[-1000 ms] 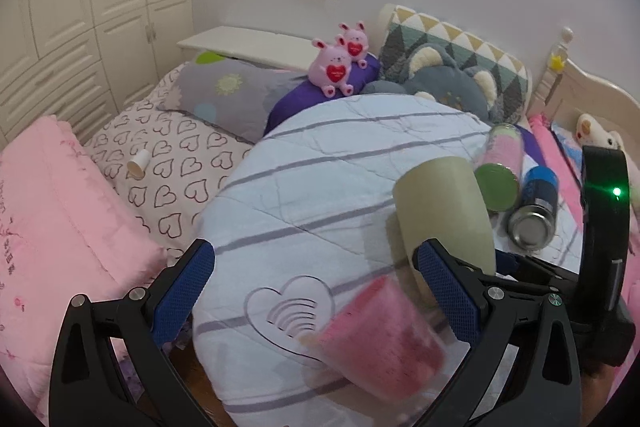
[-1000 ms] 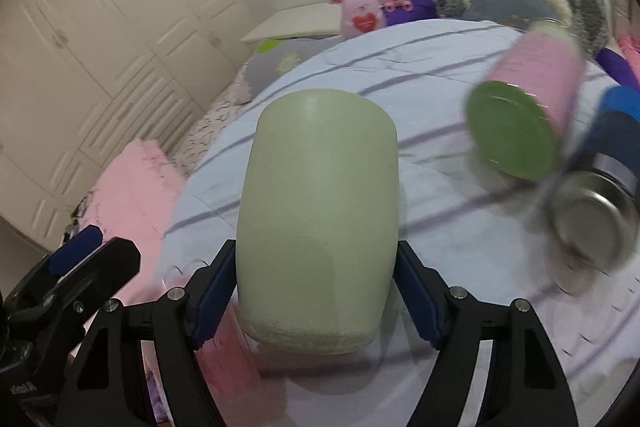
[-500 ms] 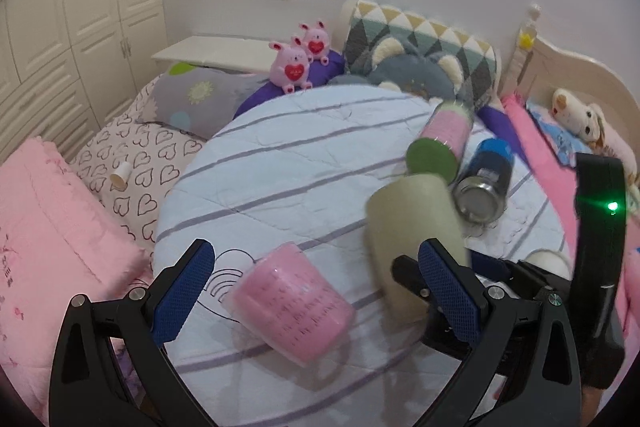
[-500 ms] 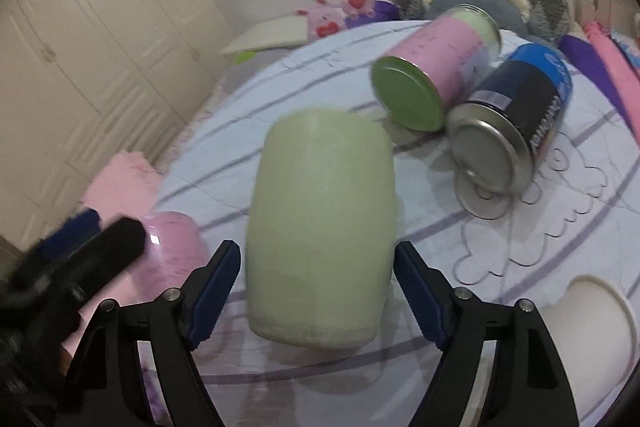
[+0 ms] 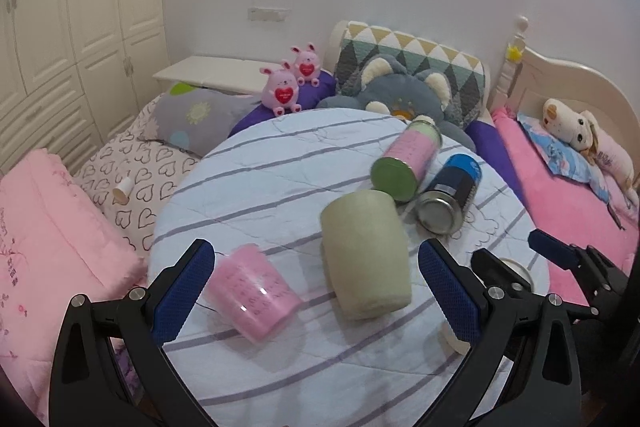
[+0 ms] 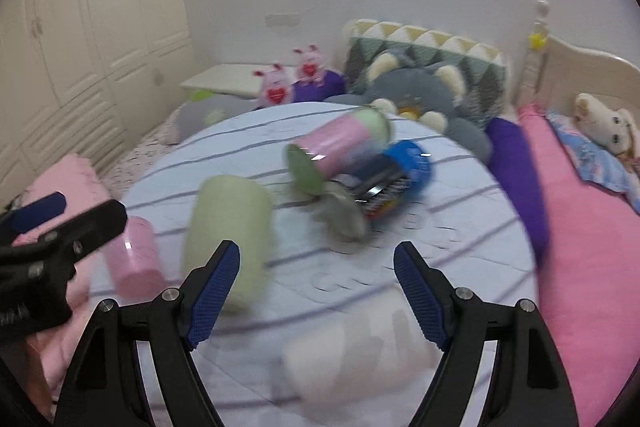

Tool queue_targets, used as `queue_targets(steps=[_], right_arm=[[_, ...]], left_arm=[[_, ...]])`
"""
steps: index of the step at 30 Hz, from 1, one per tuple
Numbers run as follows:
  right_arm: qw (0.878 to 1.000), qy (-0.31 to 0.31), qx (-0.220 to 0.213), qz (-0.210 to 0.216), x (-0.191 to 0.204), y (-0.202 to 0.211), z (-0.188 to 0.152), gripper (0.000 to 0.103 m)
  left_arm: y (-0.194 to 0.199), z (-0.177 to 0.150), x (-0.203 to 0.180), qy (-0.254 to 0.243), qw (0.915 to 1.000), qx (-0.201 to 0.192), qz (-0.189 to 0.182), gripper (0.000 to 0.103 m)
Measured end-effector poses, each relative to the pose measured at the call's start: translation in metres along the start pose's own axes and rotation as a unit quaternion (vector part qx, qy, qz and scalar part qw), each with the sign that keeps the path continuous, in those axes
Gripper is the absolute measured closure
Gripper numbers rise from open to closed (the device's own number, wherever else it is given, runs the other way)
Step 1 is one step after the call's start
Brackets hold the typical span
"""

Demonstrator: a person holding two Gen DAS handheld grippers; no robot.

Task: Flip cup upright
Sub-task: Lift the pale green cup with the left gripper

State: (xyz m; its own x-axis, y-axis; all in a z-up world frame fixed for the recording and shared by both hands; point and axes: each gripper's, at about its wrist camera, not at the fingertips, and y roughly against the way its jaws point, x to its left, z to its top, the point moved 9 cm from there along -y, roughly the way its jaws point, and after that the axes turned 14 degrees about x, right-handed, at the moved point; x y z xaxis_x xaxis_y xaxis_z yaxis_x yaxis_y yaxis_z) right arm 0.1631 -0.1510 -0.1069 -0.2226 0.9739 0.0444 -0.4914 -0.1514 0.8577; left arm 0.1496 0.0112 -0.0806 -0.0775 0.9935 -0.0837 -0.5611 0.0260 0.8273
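Round striped table (image 5: 280, 163) sits by a plush-covered bed (image 5: 568, 195), green cup (image 5: 366, 253) upside down, both grippers (image 5: 316, 287) (image 6: 316, 291) spread wide, empty.

Green cup (image 5: 366, 254) inverted, mouth down, on striped round table (image 5: 280, 163), beside tipped pink cup (image 5: 253, 295).

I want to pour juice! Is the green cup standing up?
No. The green cup is upside down: its closed base faces up, the wider rim sits on the striped table. Neither open gripper holds it.

Black fingers (image 5: 168, 291), blue textured pads (image 5: 182, 289), silver screws (image 5: 137, 293)
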Motion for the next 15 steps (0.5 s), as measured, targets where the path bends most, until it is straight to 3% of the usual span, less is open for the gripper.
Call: queue_targets(steps=[6, 12, 15], right_arm=[[1.000, -0.015, -0.006, -0.003, -0.024, 0.007, -0.014, 0.022], [1.000, -0.018, -0.012, -0.003, -0.040, 0.011, -0.021, 0.022], [1.000, -0.016, -0.016, 0.004, -0.046, 0.010, -0.021, 0.022]], left_arm=[[-0.002, -0.004, -0.018, -0.013, 0.9997, 0.000, 0.019, 0.000], [-0.004, -0.004, -0.028, -0.025, 0.9967, -0.015, 0.075, 0.000], [-0.007, -0.005, -0.031, -0.023, 0.9972, -0.012, 0.070, 0.000]])
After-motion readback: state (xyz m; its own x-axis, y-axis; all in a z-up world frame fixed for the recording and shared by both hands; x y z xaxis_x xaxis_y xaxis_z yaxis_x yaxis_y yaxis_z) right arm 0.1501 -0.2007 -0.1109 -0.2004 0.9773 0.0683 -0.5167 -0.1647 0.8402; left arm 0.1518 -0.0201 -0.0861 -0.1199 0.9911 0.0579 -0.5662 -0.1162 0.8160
